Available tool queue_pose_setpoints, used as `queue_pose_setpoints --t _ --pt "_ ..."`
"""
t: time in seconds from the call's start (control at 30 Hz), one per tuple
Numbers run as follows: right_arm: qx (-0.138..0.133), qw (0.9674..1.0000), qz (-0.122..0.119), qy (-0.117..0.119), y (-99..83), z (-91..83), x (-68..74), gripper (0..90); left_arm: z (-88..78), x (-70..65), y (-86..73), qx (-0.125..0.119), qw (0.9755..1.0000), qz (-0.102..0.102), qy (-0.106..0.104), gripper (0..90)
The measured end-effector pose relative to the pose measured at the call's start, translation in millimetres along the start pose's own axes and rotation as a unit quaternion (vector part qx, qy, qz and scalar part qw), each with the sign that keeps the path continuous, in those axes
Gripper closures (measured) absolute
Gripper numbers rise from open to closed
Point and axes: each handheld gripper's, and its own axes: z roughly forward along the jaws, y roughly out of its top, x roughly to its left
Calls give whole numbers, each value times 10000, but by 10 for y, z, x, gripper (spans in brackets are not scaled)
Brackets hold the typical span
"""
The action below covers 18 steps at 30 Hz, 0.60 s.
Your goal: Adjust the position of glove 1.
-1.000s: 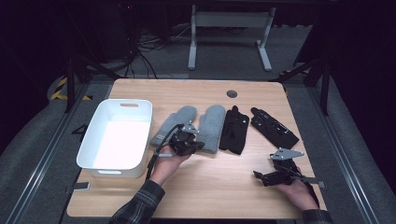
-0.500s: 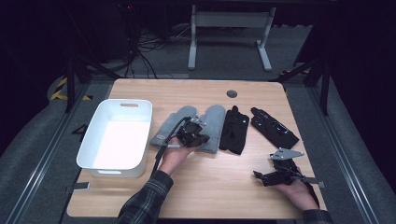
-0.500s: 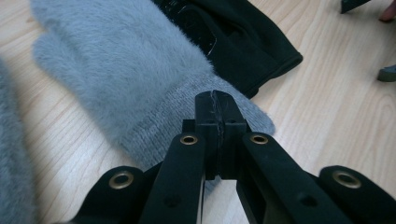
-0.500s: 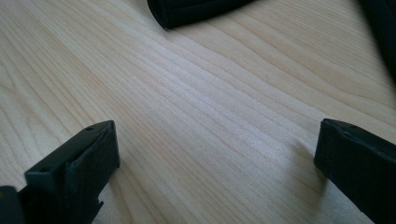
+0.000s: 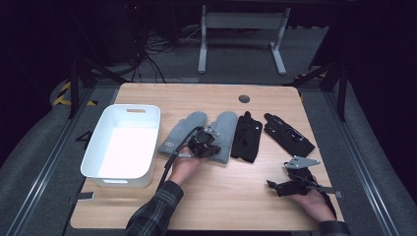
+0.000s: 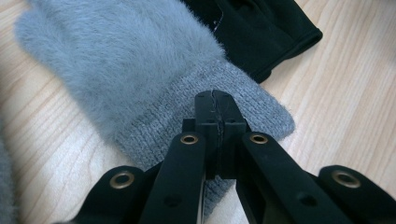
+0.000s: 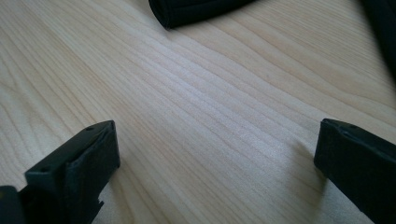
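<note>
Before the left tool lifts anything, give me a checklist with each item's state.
1. Left tool shut: ok, jaws together over the knit cuff of the grey mitten.
2. Cuff fabric actually pinched between the tips: cannot tell.
3. Black glove apart from the tips: ok, it lies beside the cuff, not under the jaws.
4. White bin ready to receive: ok, nothing in it.
5. Right tool out of the way: ok, open over bare table.
6. Second grey mitten free: ok, lying flat alongside.

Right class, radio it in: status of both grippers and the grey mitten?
Left gripper shut, tips over grey mitten cuff, nothing gripped. Right gripper open over bare table. Black glove beside the mitten.
</note>
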Motion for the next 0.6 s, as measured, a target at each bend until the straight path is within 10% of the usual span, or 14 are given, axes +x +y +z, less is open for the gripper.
queue_pose_setpoints --t 0.6 --pt "0 10000 0 0 0 0 0 4 -217 -182 -257 166 9996 112 -205 900"
